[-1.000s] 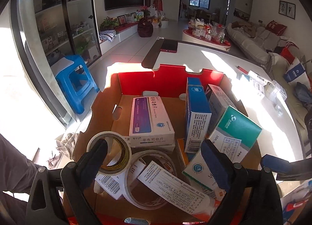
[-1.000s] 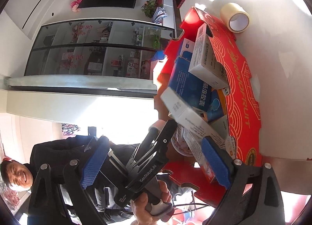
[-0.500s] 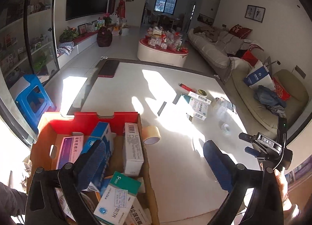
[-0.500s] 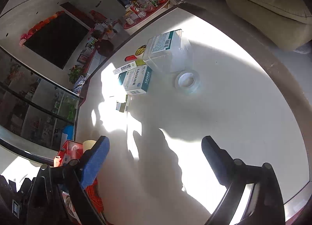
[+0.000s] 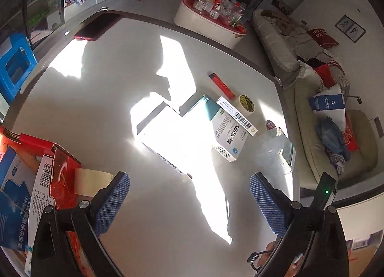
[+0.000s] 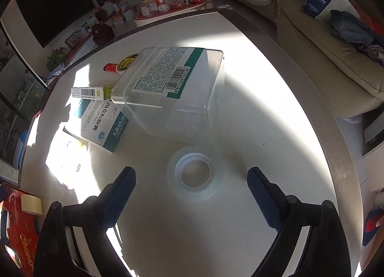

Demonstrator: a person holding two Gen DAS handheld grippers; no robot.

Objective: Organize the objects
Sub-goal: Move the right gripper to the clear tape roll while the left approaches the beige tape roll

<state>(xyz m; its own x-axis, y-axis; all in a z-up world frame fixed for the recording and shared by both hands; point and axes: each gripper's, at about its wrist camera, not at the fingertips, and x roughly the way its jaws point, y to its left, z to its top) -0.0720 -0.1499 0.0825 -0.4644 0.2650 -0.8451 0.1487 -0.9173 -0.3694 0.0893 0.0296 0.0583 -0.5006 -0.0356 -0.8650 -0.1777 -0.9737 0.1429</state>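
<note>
One clear roll of tape lies flat on the white table, right between and just beyond the fingertips of the right gripper, whose jaws stand wide and are closing, nothing pressed between the pads. Just past the roll sits one clear plastic container, label side up. Left of it, one teal-and-white medicine box with one slim barcoded box on top, and behind those one yellow tape roll and one red tube. One white box glares in the sun. The left gripper hangs open over bare table, empty, well short of that cluster. At its left, one red cardboard box holding packets, with one beige tape roll just beside its wall. One dark red phone lies at the far edge.
</note>
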